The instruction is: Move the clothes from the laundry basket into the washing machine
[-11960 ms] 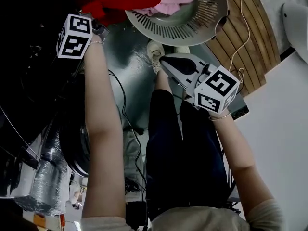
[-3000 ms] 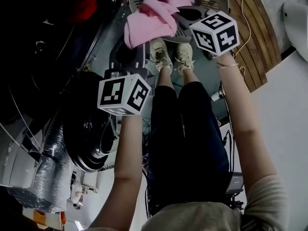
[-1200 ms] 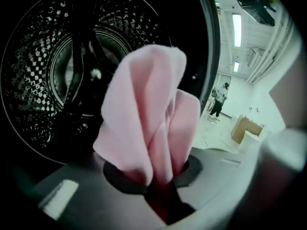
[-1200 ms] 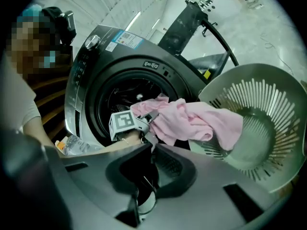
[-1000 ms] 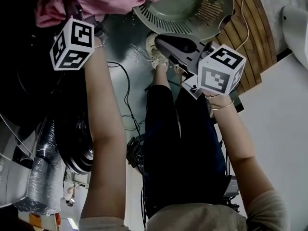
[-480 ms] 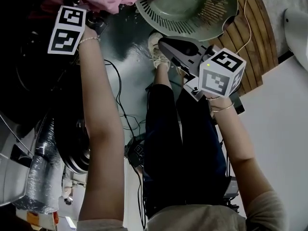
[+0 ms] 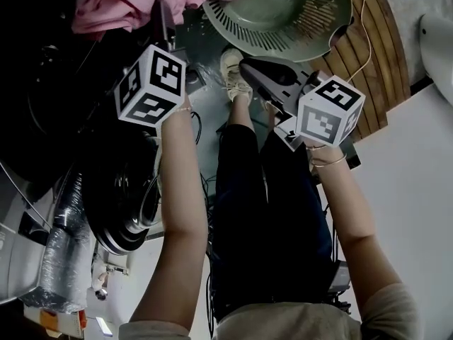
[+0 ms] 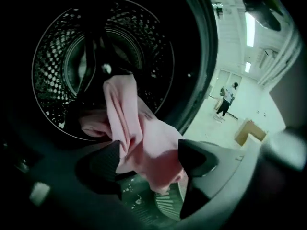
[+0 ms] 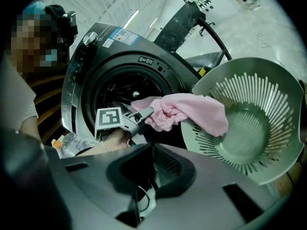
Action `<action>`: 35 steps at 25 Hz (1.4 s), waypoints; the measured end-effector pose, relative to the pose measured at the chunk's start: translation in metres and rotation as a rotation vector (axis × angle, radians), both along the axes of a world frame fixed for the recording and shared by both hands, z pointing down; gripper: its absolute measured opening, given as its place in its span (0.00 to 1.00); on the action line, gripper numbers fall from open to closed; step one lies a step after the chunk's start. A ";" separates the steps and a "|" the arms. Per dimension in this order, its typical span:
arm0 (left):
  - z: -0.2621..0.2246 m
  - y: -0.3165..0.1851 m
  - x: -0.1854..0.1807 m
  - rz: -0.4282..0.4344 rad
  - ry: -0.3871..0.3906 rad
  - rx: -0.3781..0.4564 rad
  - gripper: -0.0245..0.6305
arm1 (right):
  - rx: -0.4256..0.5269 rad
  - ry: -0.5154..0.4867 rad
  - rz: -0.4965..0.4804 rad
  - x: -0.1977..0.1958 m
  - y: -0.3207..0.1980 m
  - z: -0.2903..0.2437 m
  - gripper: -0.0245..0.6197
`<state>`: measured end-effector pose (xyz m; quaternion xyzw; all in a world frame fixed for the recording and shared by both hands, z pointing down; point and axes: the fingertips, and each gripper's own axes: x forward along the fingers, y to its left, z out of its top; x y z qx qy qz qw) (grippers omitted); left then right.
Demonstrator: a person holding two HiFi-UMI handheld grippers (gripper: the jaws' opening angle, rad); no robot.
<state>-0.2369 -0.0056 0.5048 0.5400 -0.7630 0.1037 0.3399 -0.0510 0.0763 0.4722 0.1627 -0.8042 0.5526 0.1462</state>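
Pink garment point(image 8: 129, 128): lay draped out of the round opening of the washing machine point(image 9: 110, 47). One end was inside the perforated drum point(image 8: 57, 47). The rest hung over the opening's lower edge and rested on the near rim of the laundry basket point(image 9: 268, 99).
Left hand-held gripper point(image 8: 149, 150): its jaws stood wide apart, having just been opening. The garment's hanging fold lay loose between them, and neither pad pressed on it. It pointed down into the machine's opening.
Right hand-held gripper point(image 9: 152, 152): its jaws were together with nothing between them. It was held apart from the garment, facing the machine and the basket.
Laundry basket: grey-green and round with a slotted wall, it sat just beside the machine's opening, its open side turned toward the right hand-held gripper.
Shoe point(image 7: 232, 73): pale, on the person's foot, near the basket's rim.
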 end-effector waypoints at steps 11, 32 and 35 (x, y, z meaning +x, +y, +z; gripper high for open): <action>0.090 -0.023 0.066 0.411 -0.362 -0.325 0.66 | 0.017 0.027 0.016 0.005 -0.010 0.009 0.07; -0.034 -0.063 -0.092 0.096 -0.499 0.026 0.09 | 0.023 0.051 0.009 0.006 -0.014 0.011 0.07; -0.065 -0.078 -0.106 0.070 -0.604 0.100 0.09 | 0.027 0.045 0.005 0.007 -0.014 0.011 0.07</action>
